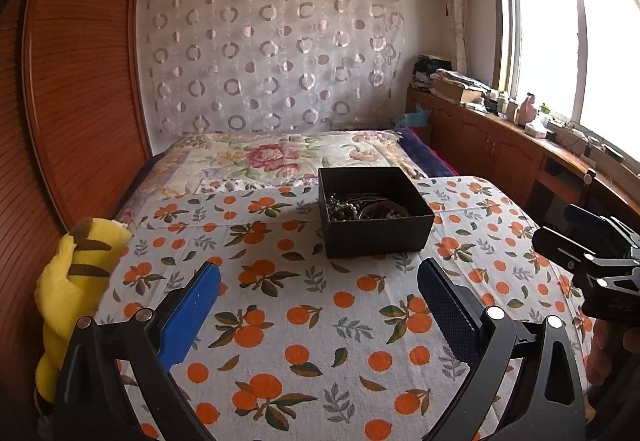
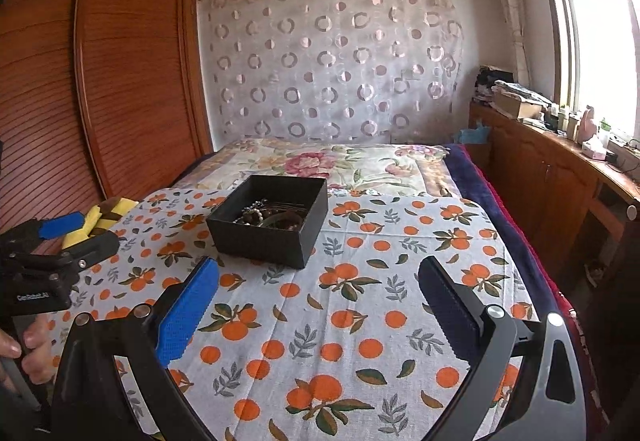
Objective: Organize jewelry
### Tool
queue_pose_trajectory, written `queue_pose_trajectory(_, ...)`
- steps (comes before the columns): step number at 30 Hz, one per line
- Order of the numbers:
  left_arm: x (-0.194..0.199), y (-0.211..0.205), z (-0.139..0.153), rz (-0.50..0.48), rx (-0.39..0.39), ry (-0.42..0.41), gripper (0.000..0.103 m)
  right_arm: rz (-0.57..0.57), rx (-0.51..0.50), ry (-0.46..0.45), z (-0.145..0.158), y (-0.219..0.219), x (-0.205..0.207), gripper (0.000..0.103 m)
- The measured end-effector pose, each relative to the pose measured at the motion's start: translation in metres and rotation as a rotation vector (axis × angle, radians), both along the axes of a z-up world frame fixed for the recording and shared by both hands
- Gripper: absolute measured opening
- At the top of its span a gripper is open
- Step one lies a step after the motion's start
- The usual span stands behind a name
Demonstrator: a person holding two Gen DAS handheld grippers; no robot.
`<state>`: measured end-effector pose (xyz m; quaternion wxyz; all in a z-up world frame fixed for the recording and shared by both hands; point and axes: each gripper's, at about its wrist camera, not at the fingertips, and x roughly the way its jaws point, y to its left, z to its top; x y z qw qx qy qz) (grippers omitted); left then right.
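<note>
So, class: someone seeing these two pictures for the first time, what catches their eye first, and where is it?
First the orange-print cloth spread over the bed, with the open black box of tangled jewelry sitting mid-cloth, ahead of both grippers. Next, the yellow plush toy at the cloth's left edge. Both the left gripper and right gripper hover with jaws wide open, empty.

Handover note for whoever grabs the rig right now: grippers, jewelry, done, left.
Left gripper: open, empty, above the orange-print cloth.
Right gripper: open, empty, same height, to the right.
Black box: open-topped, on the cloth ahead of both grippers. Jewelry, beads and chains, lies tangled inside.
Done: nothing visibly sorted; no pieces on the cloth.
Left: lift the pieces out, separate and arrange them.
</note>
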<state>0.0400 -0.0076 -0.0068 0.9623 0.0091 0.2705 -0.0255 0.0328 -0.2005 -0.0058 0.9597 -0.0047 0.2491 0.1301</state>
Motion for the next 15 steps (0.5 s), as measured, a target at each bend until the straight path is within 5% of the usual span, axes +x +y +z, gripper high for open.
queue_pose_trajectory(15,-0.0046,-0.0020,0.0055,0.005,0.007,-0.015,0.095,-0.006,0.001,-0.004,0.0005,-0.0003,-0.0001,0.101)
